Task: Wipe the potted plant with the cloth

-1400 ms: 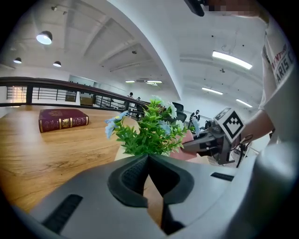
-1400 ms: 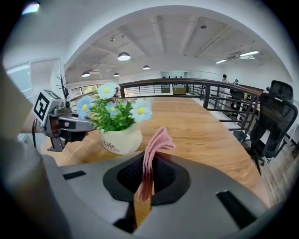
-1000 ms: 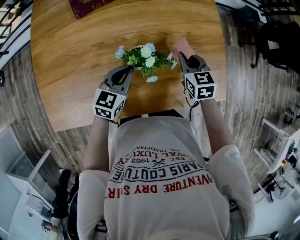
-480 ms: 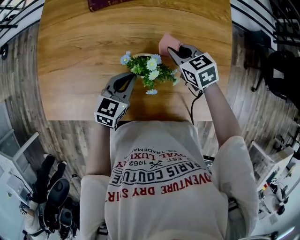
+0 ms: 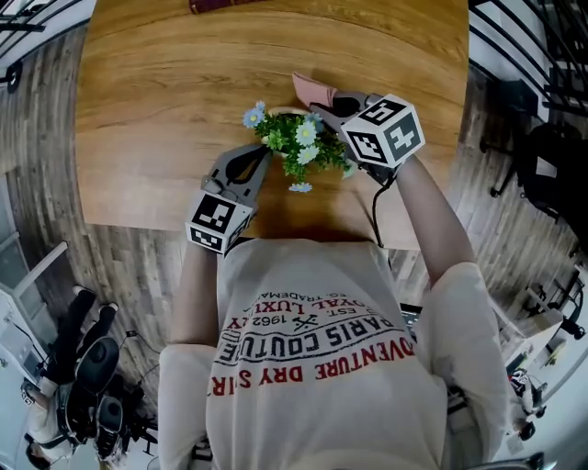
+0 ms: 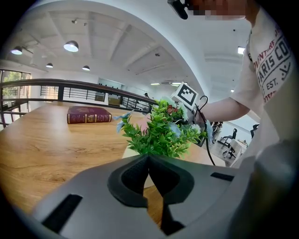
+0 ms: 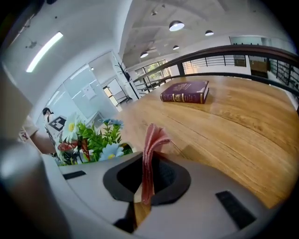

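Head view.
- Table: broad bare wood at left, upper left and upper right of frame; open passage there.
- Potted plant, centre-top: main obstacle. Foliage fills gap between left gripper at its lower left and right gripper at its upper right.
- Cloth: juts from right gripper toward frame top, just beyond plant.
- Book: top edge, well apart from plant.
- Person's torso: blocks near table edge.
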`<act>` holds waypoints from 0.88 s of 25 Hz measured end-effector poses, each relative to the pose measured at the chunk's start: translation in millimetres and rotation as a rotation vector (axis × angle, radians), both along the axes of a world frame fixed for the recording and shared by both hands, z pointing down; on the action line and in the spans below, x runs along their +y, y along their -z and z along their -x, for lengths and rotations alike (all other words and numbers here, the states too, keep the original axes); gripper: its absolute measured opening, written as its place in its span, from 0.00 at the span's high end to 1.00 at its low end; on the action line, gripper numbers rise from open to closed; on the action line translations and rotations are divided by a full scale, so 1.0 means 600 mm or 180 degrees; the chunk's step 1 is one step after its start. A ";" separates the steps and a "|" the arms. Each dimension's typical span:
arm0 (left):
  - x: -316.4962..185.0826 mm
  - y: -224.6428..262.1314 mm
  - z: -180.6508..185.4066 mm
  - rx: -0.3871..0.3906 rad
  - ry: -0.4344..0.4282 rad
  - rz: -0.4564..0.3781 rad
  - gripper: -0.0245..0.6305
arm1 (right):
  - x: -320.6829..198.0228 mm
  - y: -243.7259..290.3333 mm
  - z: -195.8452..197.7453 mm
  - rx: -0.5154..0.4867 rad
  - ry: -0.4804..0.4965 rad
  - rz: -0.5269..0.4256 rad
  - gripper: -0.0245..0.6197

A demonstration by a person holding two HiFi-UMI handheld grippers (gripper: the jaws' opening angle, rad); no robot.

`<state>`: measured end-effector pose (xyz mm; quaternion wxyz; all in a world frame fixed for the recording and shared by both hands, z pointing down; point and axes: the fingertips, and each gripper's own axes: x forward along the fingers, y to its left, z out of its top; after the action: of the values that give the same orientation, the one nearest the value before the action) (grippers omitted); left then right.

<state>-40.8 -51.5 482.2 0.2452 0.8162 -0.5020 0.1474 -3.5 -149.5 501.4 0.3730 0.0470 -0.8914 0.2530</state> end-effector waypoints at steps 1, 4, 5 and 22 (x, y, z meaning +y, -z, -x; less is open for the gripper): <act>0.000 0.001 0.000 0.0010 0.0011 -0.0004 0.94 | 0.001 0.001 0.004 0.0012 0.0017 0.0076 0.91; -0.001 0.002 -0.002 0.0034 0.0024 -0.0008 0.94 | 0.005 0.004 0.012 0.0079 0.0113 0.0263 0.91; -0.001 0.002 -0.003 0.0035 0.0020 -0.0009 0.94 | 0.007 0.004 0.014 0.0112 0.0159 0.0309 0.91; 0.011 -0.002 -0.002 0.0084 -0.0061 -0.0036 0.94 | 0.051 0.002 0.105 0.0638 0.0865 -0.0007 0.91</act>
<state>-39.6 -45.1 483.7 0.2458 0.8242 -0.4917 0.1361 -66.4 -119.0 500.4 0.4908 -0.0484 -0.8482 0.1933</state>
